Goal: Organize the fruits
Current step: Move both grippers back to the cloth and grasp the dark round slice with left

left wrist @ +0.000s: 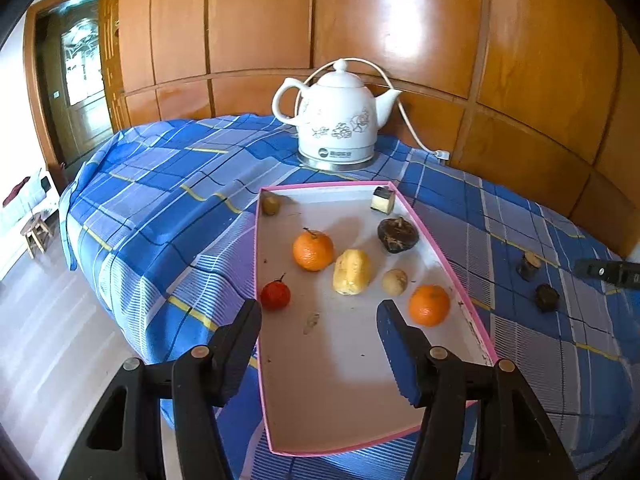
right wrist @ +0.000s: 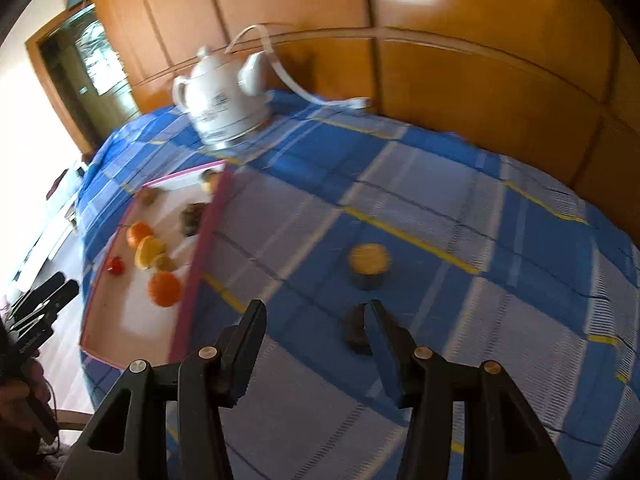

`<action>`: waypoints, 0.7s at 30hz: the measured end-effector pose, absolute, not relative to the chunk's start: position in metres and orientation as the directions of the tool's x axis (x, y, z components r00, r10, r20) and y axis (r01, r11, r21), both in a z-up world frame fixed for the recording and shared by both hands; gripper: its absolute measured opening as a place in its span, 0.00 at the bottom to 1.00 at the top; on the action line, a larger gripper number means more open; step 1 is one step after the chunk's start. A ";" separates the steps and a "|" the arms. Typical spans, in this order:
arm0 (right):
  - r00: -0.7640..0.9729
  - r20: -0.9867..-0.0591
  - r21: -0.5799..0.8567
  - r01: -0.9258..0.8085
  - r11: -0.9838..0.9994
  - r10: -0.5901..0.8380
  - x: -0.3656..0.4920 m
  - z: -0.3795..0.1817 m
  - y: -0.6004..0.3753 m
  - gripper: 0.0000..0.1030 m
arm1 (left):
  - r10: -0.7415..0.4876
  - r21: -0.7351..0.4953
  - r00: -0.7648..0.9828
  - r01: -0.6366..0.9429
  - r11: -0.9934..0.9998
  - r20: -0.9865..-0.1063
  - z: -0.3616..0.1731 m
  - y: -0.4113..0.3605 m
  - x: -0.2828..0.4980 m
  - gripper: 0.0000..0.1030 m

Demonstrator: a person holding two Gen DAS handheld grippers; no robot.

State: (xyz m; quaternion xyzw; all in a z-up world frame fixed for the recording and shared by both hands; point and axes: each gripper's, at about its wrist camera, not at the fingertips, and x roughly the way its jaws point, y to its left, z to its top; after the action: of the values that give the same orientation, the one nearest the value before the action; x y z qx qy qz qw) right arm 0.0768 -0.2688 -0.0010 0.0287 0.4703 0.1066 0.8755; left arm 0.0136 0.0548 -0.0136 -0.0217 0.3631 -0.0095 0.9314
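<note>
A dark lump point(right wrist: 354, 330) half hidden behind the empty, parted right gripper point(right wrist: 316, 320); left gripper point(left wrist: 320, 322) gapes over the pink tray point(left wrist: 436, 236) on checked cloth point(left wrist: 160, 200).

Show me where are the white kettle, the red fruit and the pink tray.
white kettle point(left wrist: 338, 120), left wrist view, middle of its body.
red fruit point(left wrist: 275, 295), left wrist view, centre of its skin.
pink tray point(left wrist: 440, 240), left wrist view, its right rim.
</note>
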 end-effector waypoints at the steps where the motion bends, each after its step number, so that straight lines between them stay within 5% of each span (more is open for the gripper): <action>1: 0.540 -0.817 0.145 -0.147 0.978 0.202 0.076 0.000 -0.276 0.50 | -0.035 -0.045 0.736 0.006 0.999 -0.676 -0.013 0.053 0.014 0.59; 21: 0.562 -0.825 0.195 0.177 0.965 0.063 0.072 -0.019 -0.402 0.50 | -0.109 0.026 0.729 0.171 0.985 -0.676 0.001 -0.018 0.025 0.59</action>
State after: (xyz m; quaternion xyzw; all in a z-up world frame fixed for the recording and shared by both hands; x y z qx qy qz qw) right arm 0.0717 -0.4022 -0.0190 0.1286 0.4668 -0.0324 0.8744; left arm 0.0248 -0.0176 0.0007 0.0435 0.3605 -0.0753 0.9287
